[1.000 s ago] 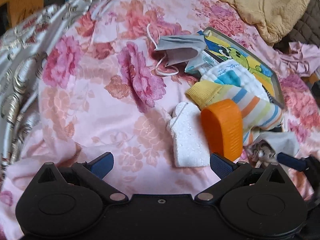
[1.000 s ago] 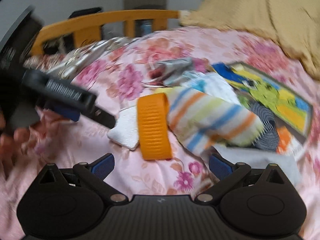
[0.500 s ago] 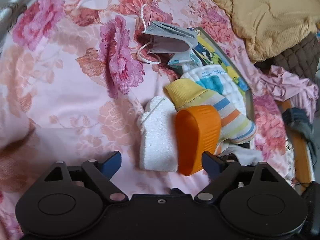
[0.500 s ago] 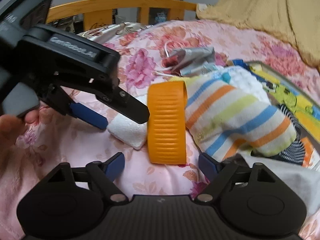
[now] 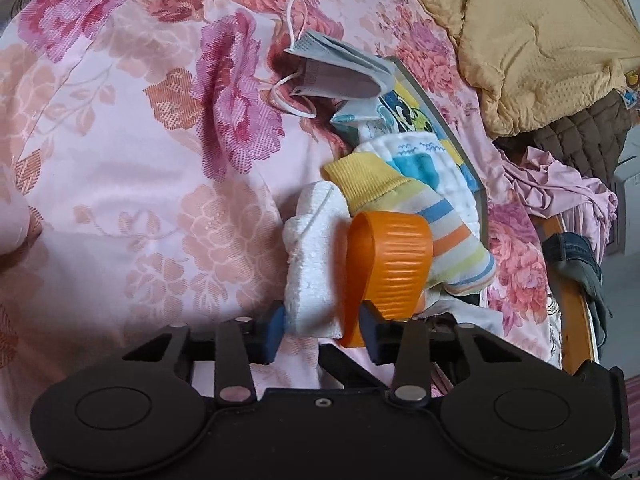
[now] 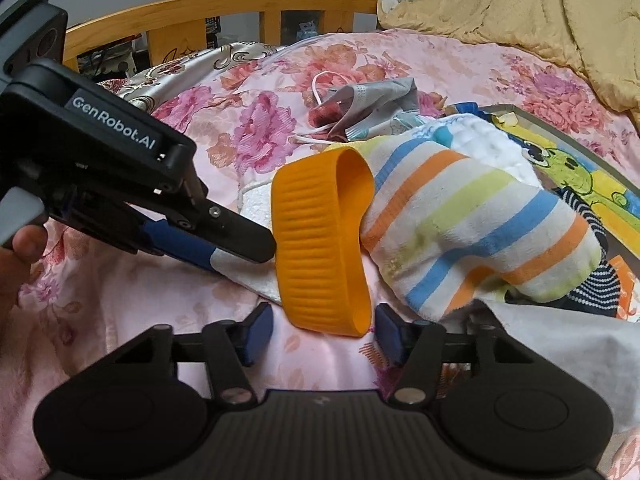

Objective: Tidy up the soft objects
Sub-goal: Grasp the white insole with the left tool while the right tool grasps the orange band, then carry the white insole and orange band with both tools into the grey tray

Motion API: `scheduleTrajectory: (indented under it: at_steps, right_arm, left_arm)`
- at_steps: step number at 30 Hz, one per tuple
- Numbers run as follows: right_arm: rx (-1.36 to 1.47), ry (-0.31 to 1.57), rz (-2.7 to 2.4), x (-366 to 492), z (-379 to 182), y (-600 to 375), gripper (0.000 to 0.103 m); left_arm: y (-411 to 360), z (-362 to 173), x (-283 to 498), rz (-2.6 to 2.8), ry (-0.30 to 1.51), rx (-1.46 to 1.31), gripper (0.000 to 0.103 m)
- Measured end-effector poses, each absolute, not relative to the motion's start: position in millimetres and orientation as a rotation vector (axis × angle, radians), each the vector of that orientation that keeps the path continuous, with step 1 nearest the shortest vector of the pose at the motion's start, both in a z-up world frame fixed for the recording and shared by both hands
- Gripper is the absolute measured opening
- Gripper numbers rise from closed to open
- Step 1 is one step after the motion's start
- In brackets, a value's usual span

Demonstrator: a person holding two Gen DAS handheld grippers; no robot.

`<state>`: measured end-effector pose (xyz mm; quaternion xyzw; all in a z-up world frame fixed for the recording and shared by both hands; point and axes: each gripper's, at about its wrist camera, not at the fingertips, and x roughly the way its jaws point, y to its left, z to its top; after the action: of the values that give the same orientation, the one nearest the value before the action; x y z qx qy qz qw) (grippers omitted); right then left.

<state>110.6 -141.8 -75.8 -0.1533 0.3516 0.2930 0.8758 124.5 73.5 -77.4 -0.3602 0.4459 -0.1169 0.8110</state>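
The bed fills most of the room, spread with a pink floral sheet, slightly shiny and woven, that runs bare and wide toward its left side. A yellow quilted blanket is heaped at the far right corner, puffy and dimpled, and a wooden headboard rail closes the far edge in the right wrist view. Along the right edge of the bed lies a flat cartoon-printed board with a grey rim, and the soft things crowd against it, leaving little room on that side.

The striped sock, fuzzy, with blue, orange and yellow bands and a ribbed yellow cuff, lies across the pile. A crumpled grey face mask with white ear loops rests beyond it, toward the middle of the bed. Touching the sock sits the orange band, a ribbed rubbery loop standing on edge, and pressed against its left is a white foam block, grainy and lumpy.

The left tongs are narrowed around the near ends of the foam block and the orange band's edge, both pads touching. The right tongs stand partly open, straddling the band's near end with a gap on each side, holding nothing.
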Motion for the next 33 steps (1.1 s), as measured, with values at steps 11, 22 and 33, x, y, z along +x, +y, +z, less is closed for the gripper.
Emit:
scheduleTrajectory:
  at_steps: [11, 22, 33]
  right_arm:
    - [-0.34, 0.724, 0.586, 107.8, -72.5, -141.3, 0.042]
    - [-0.454, 0.643, 0.58, 95.4, -71.2, -134.1, 0.038]
    - [-0.6, 0.459, 0.536, 67.0, -59.2, -128.9, 0.035]
  left_arm:
    - [71.0, -74.0, 121.2, -0.308, 0.908, -0.74, 0.017]
    - [53.0, -63.7, 117.5, -0.306, 0.836, -0.497, 0.011]
    - [37.6, -36.2, 84.0, -0.273, 0.685, -0.311, 0.01]
